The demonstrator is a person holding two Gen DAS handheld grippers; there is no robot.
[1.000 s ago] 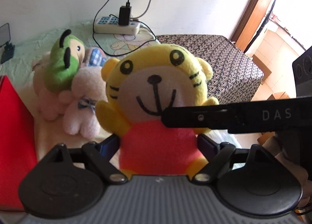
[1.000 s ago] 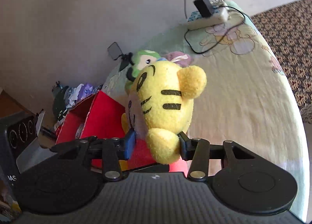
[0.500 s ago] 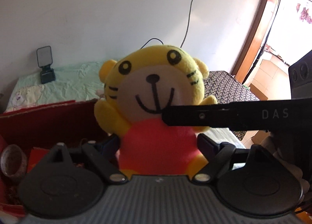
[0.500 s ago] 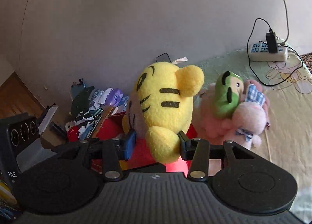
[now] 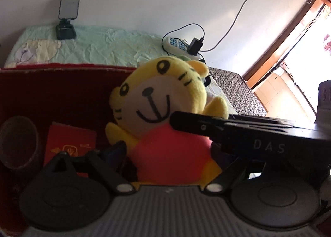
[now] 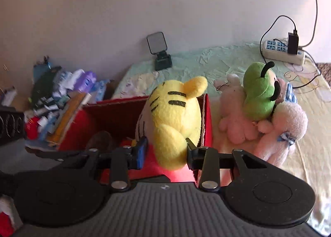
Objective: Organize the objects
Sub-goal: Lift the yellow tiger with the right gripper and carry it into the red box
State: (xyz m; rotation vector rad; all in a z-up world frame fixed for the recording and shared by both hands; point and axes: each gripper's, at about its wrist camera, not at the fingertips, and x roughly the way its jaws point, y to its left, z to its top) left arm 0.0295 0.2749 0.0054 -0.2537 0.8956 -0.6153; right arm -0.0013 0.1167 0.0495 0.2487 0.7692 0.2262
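A yellow tiger plush toy in a red shirt hangs over the open red box, tilted, its lower half inside the box's mouth. My left gripper has the toy's red body between its jaws, which are opening; the left pad stands off the cloth, and the right pad is hidden behind the other tool. My right gripper holds one yellow limb, its jaws closing on it, and it crosses the left wrist view as a black bar.
Inside the box lie a brown cup and a red envelope. A green plush and pink plush toys sit right of the box on the bed. A power strip, a small stand and a clutter pile lie around.
Both grippers carried the tiger from in front of the plush pile to over the red box. The toy now tilts, and the left jaws have widened off its body.
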